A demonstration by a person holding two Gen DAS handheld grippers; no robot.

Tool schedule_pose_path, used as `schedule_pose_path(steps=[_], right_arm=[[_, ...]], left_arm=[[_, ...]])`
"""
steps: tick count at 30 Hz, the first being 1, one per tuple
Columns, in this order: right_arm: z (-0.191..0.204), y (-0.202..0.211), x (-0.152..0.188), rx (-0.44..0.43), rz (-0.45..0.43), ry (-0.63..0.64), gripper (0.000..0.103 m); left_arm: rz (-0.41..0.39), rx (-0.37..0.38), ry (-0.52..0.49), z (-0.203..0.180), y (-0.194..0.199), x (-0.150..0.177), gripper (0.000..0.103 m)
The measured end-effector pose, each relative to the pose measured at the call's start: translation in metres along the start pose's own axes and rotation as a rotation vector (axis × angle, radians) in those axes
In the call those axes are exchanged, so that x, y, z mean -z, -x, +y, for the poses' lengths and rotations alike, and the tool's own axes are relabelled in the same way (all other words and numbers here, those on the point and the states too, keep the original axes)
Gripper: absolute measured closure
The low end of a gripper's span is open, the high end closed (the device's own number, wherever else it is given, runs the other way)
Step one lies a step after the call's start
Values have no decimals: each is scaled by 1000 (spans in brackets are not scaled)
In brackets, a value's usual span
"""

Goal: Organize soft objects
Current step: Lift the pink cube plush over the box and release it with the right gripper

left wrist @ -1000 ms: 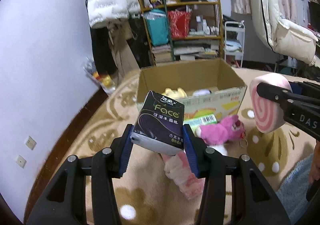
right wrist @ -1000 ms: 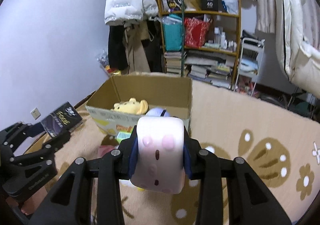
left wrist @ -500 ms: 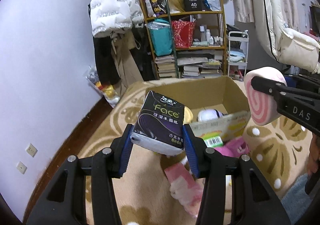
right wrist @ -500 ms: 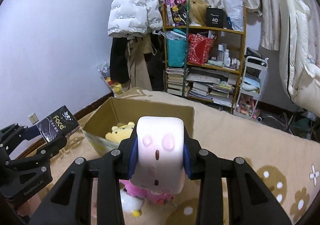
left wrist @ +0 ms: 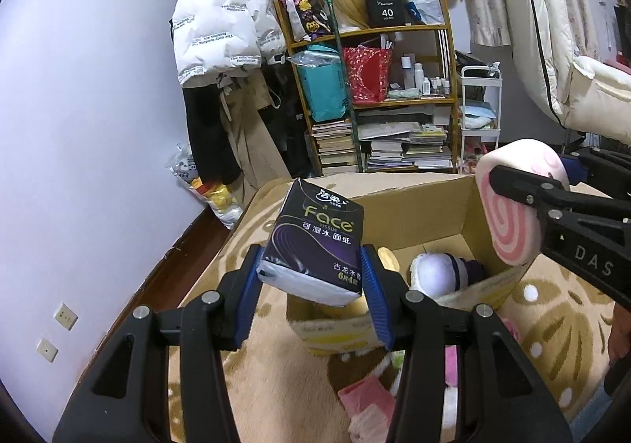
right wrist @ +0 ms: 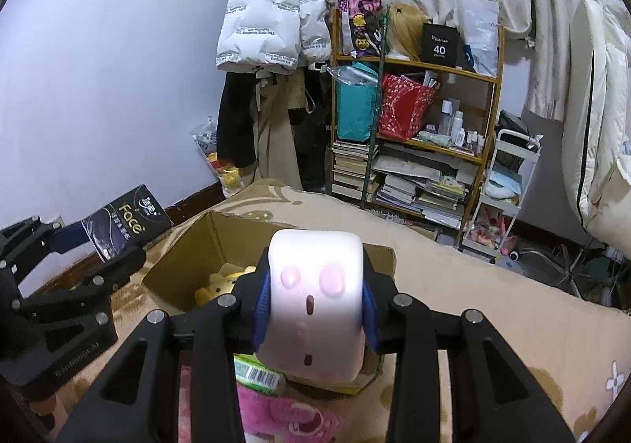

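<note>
Both grippers have risen toward the cardboard box [left wrist: 465, 206]; the left gripper [left wrist: 313, 281] clamps the tissue pack [left wrist: 315, 242], the right gripper [right wrist: 315, 309] clamps the pink squishy [right wrist: 315, 301], seemingly above the box's near edge; releasing early could bounce either onto the rug [right wrist: 512, 324].

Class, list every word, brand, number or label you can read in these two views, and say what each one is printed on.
"Face TISSUE", with Chinese characters too uncertain to quote: tissue pack in the left tool.
"40": black box on the top shelf.
"DAS": side of the right tool, which grips the pink swirl plush.
White puffer jacket: printed lines, too small and upside down to read.
Barcode label: digits unreadable.
</note>
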State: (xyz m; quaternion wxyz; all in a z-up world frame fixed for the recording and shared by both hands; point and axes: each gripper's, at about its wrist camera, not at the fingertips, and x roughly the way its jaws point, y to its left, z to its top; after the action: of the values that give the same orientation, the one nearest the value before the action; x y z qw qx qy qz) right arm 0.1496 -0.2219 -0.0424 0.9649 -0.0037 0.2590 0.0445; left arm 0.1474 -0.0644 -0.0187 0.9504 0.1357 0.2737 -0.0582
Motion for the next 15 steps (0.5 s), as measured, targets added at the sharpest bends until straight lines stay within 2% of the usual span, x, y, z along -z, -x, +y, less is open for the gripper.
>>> schedule_pose_path(steps=[7, 15], right_arm=[[-2, -23, -2, -6, 21, -4, 61], [-6, -40, 8, -59, 77, -36, 55]], left_arm=[[16, 30, -17, -11, -22, -6, 56], [87, 73, -29, -23, -50, -1, 55]])
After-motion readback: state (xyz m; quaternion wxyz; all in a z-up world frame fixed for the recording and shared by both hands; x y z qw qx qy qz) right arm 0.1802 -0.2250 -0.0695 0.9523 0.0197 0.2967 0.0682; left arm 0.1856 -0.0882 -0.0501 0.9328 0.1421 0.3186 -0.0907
